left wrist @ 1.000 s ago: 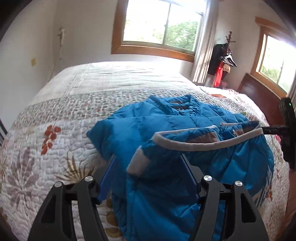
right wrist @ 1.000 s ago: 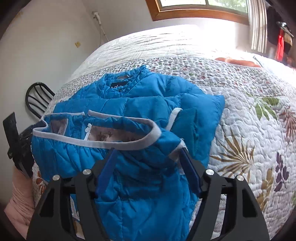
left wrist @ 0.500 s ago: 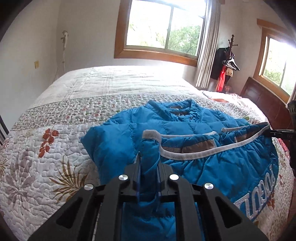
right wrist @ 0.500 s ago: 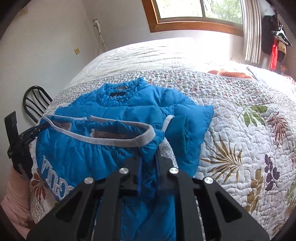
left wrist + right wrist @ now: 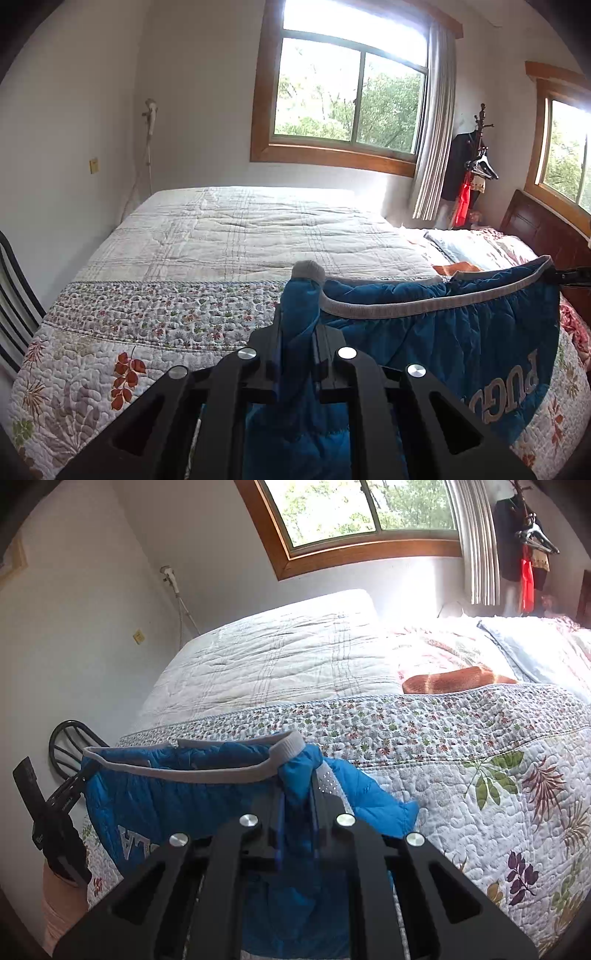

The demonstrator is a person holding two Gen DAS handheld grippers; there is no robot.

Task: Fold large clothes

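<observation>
The left hand-held gripper (image 5: 297, 328) is clamped narrow on one corner of the blue jacket (image 5: 461, 332) at its grey hem (image 5: 388, 314). The right hand-held gripper (image 5: 297, 797) pinches the other corner of the same hem. The jacket hangs stretched between them above the bed (image 5: 240, 229), with white letters (image 5: 517, 384) showing at 4 o'clock in the left view. A quilt (image 5: 461, 738) with flowers covers the bed. A window (image 5: 351, 99) sits at 12 o'clock, and a chair (image 5: 70, 738) at 9 o'clock in the right view.
</observation>
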